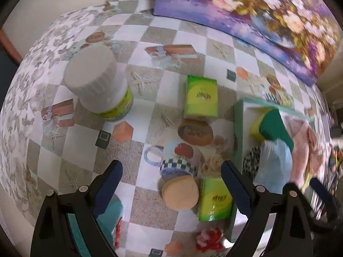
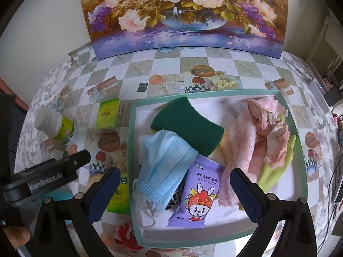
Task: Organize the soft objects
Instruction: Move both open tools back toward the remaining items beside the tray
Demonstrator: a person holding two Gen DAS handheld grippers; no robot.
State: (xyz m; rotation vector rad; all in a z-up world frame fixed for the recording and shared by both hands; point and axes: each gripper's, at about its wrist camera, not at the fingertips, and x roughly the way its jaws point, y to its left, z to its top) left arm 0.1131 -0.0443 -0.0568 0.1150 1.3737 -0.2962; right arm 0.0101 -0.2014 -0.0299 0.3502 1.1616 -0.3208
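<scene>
A mint-rimmed white box (image 2: 131,128) holds a green sponge (image 2: 188,126), a blue face mask (image 2: 163,167), a purple baby wipes pack (image 2: 199,192), a pink fluffy cloth (image 2: 253,141) and a yellow-green cloth (image 2: 276,169). My right gripper (image 2: 173,192) is open and empty above the box's near side. My left gripper (image 1: 171,184) is open and empty over the table left of the box (image 1: 238,132). Below it lie a round beige puff (image 1: 180,189) and a green tissue pack (image 1: 214,199). A second green tissue pack (image 1: 201,96) lies farther off.
A white-capped bottle (image 1: 98,81) stands on the checkered tablecloth (image 1: 150,49) at the left. A flower painting (image 2: 182,12) leans against the wall at the back. A teal object (image 1: 111,212) lies near my left finger. The left gripper's body (image 2: 42,182) shows in the right wrist view.
</scene>
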